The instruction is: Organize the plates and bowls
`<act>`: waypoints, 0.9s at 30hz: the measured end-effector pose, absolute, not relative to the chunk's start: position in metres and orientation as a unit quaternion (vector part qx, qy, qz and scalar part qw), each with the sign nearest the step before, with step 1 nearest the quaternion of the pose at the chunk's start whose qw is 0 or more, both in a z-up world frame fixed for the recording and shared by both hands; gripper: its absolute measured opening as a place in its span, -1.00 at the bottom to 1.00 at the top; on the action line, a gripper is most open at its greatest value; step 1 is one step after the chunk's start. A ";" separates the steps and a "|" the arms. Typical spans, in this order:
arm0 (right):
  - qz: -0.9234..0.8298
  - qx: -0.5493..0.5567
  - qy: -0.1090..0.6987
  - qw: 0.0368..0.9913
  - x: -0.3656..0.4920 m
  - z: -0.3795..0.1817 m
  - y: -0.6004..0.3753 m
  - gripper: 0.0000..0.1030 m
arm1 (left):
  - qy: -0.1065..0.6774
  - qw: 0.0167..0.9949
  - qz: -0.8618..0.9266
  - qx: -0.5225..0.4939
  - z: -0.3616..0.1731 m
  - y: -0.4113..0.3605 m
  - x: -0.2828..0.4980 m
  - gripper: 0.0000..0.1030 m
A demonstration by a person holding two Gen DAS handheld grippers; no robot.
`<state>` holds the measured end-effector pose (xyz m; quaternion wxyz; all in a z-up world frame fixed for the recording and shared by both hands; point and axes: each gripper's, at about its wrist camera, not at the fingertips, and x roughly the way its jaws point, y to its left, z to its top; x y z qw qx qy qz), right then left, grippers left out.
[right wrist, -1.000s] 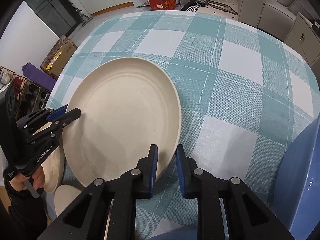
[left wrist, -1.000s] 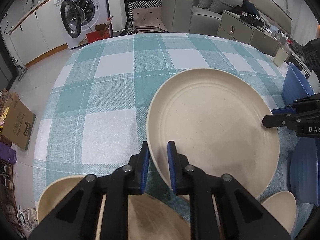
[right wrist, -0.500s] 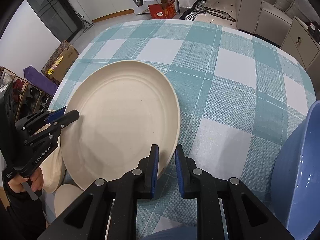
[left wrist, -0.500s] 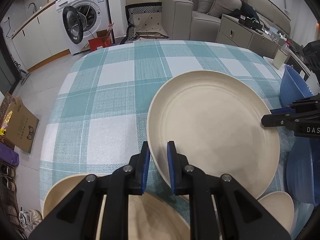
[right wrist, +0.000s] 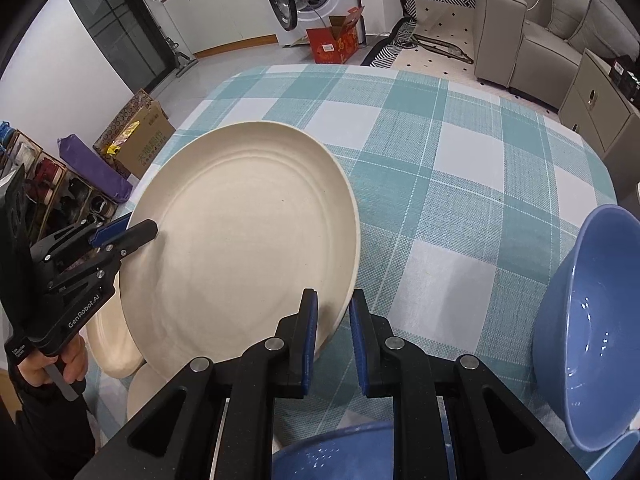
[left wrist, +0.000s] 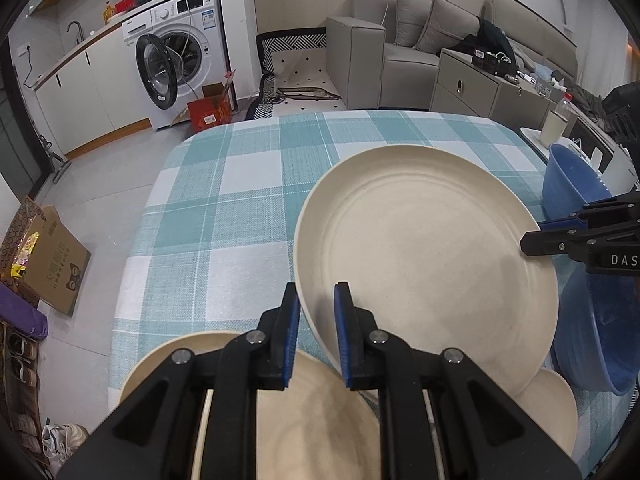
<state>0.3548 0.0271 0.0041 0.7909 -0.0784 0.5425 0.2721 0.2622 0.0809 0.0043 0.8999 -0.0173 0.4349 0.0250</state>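
Note:
A large cream plate [left wrist: 424, 256] [right wrist: 248, 240] hangs tilted above the teal checked tablecloth [left wrist: 224, 216], held by both grippers at opposite edges. My left gripper [left wrist: 316, 296] is shut on the plate's near-left rim; the right wrist view shows it at the plate's left edge [right wrist: 140, 227]. On the opposite rim my right gripper [right wrist: 334, 304] is shut as well, and it shows at the right edge of the left wrist view [left wrist: 532, 234]. Cream plates [left wrist: 320, 412] and a small cream bowl [left wrist: 552, 400] lie below on the table.
Blue bowls [left wrist: 576, 188] [right wrist: 592, 320] stand at the table's right side, another blue bowl [right wrist: 332, 456] right under the right gripper. A hand [right wrist: 68, 364] holds the left gripper. Beyond the table are a washing machine [left wrist: 180, 64], a sofa and cardboard boxes.
Both grippers have risen with the cream plate between them, and the table and the dishes below now look farther away. Their hold on the rim is unchanged.

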 end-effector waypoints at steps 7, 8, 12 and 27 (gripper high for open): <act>0.277 -0.075 0.527 0.800 0.331 0.021 0.026 -0.67 | 0.419 0.908 0.026 -0.020 0.018 0.081 0.243 -0.71; 0.278 -0.075 0.526 0.801 0.328 0.023 0.025 -0.67 | 0.415 0.909 0.026 -0.021 0.020 0.080 0.239 -0.71; 0.281 -0.074 0.514 0.807 0.310 0.032 0.023 -0.67 | 0.403 0.914 0.026 -0.021 0.029 0.079 0.224 -0.71; 0.284 -0.074 0.496 0.817 0.257 0.045 0.018 -0.67 | 0.385 0.923 0.025 0.006 0.045 0.072 0.176 -0.71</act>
